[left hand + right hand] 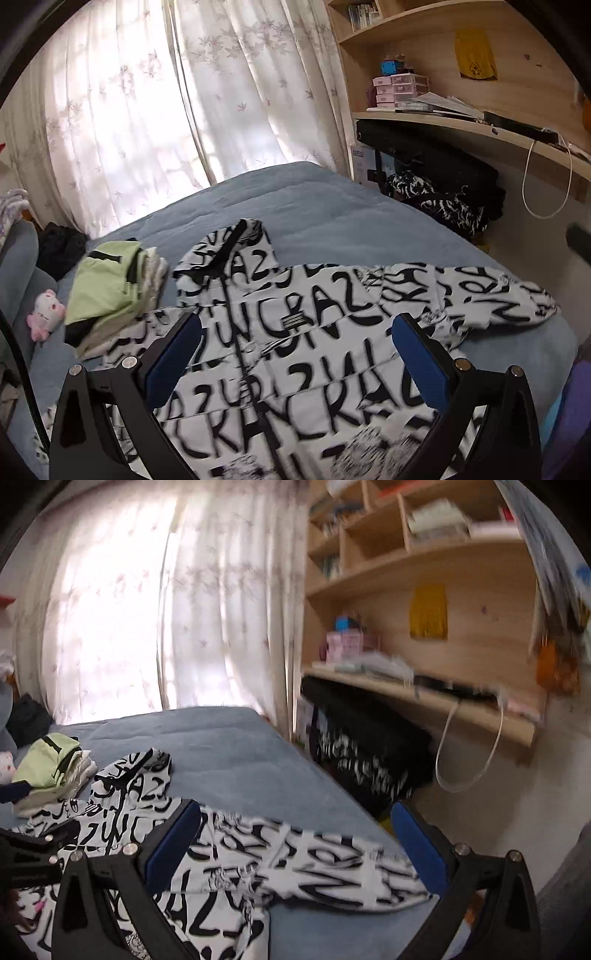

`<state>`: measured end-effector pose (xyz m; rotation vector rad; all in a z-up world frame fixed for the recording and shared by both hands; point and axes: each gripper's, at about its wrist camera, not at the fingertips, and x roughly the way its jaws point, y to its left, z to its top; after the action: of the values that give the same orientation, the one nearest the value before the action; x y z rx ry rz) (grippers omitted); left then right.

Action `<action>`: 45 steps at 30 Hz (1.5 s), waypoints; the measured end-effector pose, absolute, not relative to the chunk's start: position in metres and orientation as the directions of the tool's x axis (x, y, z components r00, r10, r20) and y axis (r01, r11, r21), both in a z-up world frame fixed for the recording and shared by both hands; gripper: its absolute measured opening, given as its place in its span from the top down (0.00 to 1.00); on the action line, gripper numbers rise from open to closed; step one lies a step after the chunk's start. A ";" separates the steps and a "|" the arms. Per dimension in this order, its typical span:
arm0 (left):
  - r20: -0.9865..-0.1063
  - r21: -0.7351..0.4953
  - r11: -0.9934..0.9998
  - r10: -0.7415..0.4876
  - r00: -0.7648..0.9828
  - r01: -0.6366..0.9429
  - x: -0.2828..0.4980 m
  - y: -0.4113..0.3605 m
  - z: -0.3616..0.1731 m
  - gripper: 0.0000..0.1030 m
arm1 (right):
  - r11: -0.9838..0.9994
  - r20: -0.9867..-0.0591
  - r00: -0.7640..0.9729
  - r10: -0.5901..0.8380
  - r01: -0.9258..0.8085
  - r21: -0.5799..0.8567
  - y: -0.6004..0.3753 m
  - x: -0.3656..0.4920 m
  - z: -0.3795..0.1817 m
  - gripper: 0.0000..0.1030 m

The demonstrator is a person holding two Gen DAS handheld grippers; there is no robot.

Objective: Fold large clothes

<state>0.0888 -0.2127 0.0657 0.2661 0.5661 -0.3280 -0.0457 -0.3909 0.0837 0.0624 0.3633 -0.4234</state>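
Left wrist | blue bed (332,206) | curtains (147,110) behind | both grippers (297,325) (295,814) wide apart, empty.

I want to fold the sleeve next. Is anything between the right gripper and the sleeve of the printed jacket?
Nothing visible. The right gripper is open just above the outstretched sleeve of the white jacket with black lettering on the blue bed cover. The folded green garment pile lies well left.
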 end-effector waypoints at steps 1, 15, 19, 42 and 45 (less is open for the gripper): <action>-0.566 0.142 0.914 -0.240 0.789 0.380 0.092 -0.218 0.062 0.01 | 0.921 -0.397 0.852 -0.342 0.388 0.038 -0.407 -0.044 0.081 0.00; -0.768 0.015 0.897 -0.273 0.579 0.443 0.136 -0.289 -0.044 0.01 | 0.676 -0.724 0.677 -0.130 0.595 0.435 -0.573 -0.047 -0.040 0.11; -0.797 -0.010 0.906 -0.263 0.543 0.423 0.148 -0.291 -0.067 0.01 | 0.560 -0.760 0.650 -0.022 0.638 0.529 -0.593 -0.060 -0.081 0.19; -0.827 -0.038 0.924 -0.243 0.507 0.380 0.175 -0.288 -0.074 0.57 | 0.447 -0.783 0.616 -0.078 0.724 0.525 -0.627 -0.011 -0.111 0.81; -0.811 0.003 0.937 -0.203 0.549 0.350 0.175 -0.277 -0.067 0.89 | 0.535 -0.760 0.627 -0.175 0.708 0.461 -0.614 0.002 -0.079 0.89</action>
<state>0.1754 -0.2767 -0.0673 0.1714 0.9343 -0.3290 0.0025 -0.6143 -0.0787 0.8502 0.7167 -0.5827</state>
